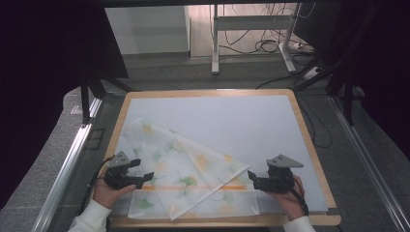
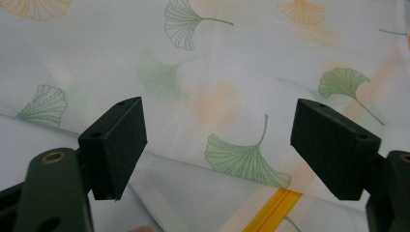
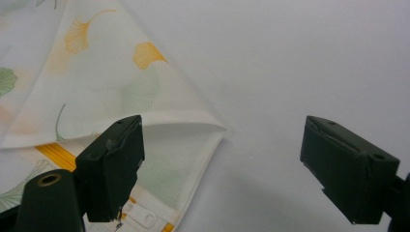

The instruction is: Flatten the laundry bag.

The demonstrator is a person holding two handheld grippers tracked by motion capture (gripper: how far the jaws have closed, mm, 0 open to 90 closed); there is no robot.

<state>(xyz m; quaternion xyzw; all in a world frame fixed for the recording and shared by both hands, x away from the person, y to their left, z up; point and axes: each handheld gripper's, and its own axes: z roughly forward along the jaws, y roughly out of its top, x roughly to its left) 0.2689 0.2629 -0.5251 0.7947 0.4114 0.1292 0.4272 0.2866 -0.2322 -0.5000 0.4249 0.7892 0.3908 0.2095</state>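
A thin white cloth [image 1: 183, 169] printed with green and orange ginkgo leaves lies partly folded on the table's near half, with an orange stripe [image 1: 193, 187] across its lower layer. My left gripper [image 1: 147, 175] hovers open at the cloth's left edge, pointing right. Its own view looks between wide-apart jaws at the cloth [image 2: 217, 96] and the yellow stripe [image 2: 273, 212]. My right gripper [image 1: 250, 178] stands open at the cloth's right edge, pointing left. In the right gripper view, the folded corner [image 3: 212, 128] lies between the jaws, nearer the left one, untouched.
The wooden-rimmed table [image 1: 309, 140] carries a pale grey mat [image 1: 232, 121], bare beyond the cloth. A metal rail [image 1: 67, 164] runs along the left side. A desk frame and cables [image 1: 261, 43] stand on the floor beyond the table.
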